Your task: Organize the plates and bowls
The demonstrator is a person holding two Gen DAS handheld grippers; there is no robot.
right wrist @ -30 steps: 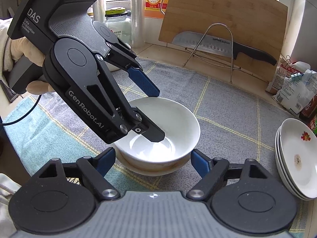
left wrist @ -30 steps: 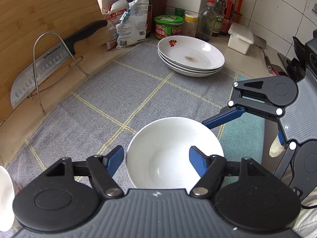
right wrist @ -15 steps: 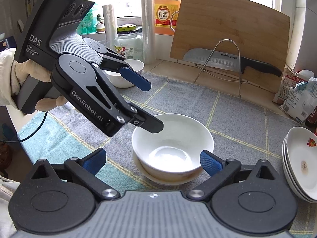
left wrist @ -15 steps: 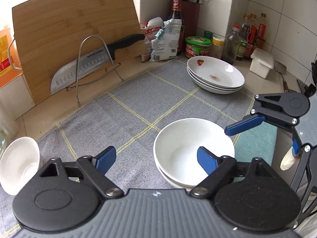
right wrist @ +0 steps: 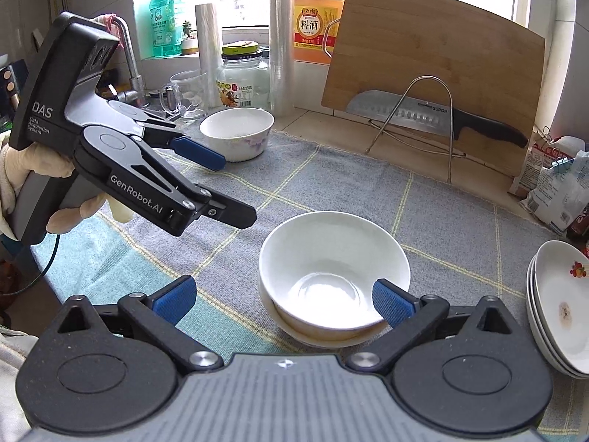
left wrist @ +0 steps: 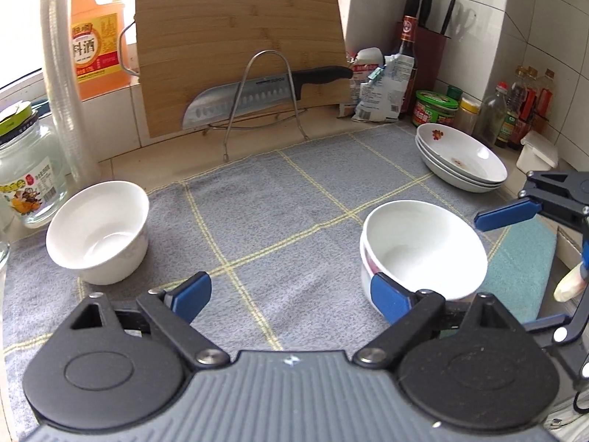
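Note:
Two white bowls sit nested [left wrist: 423, 254] on the grey checked cloth [left wrist: 279, 221]; the stack also shows in the right wrist view [right wrist: 333, 276]. A single white bowl [left wrist: 99, 228] stands at the cloth's left; it shows in the right wrist view [right wrist: 237, 130] too. A stack of three white plates [left wrist: 462, 162] lies at the right. My left gripper [left wrist: 291, 296] is open and empty, above the cloth between the bowls. My right gripper [right wrist: 283, 300] is open and empty, just in front of the nested bowls. The left gripper shows in the right wrist view [right wrist: 230, 188].
A wooden cutting board [left wrist: 239, 48] leans on the back wall with a knife [left wrist: 257, 92] on a wire rack. A glass jar [left wrist: 25, 173], orange bottle [left wrist: 95, 44], bags and condiment bottles [left wrist: 515, 110] line the back. A teal cloth [left wrist: 522, 269] lies at the counter's front edge.
My left gripper has drawn back from the nested bowls and swung left, bringing the single bowl into view. My right gripper has pulled back and risen a little. Both stay open.

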